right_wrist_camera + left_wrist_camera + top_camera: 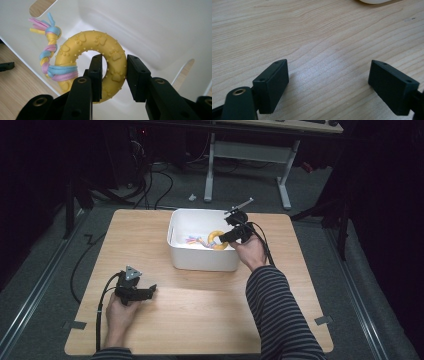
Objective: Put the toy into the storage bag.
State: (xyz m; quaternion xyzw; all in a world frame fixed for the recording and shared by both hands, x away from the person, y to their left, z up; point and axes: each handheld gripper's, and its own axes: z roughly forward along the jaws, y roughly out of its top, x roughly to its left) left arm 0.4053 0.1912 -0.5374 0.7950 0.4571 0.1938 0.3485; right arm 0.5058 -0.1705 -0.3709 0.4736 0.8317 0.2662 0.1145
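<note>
A yellow rubber ring toy (113,58) with paw prints and a braided pink, blue and yellow rope (51,53) hangs inside the white bin (160,32). My right gripper (114,75) is shut on the ring's rim, one jaw through the hole and one outside. From above, that right gripper (226,237) reaches over the white bin's (200,262) right rim, with the yellow ring toy (216,240) low inside. My left gripper (150,291) rests on the table at the front left, and in its own view the left gripper (329,75) stands open over bare wood.
The bin stands on a light wooden table (200,320) at its far middle. A person's striped sleeve (280,315) crosses the front right. Cables (100,315) trail from the left gripper. Beyond the table are a dark floor and another desk's frame (250,155).
</note>
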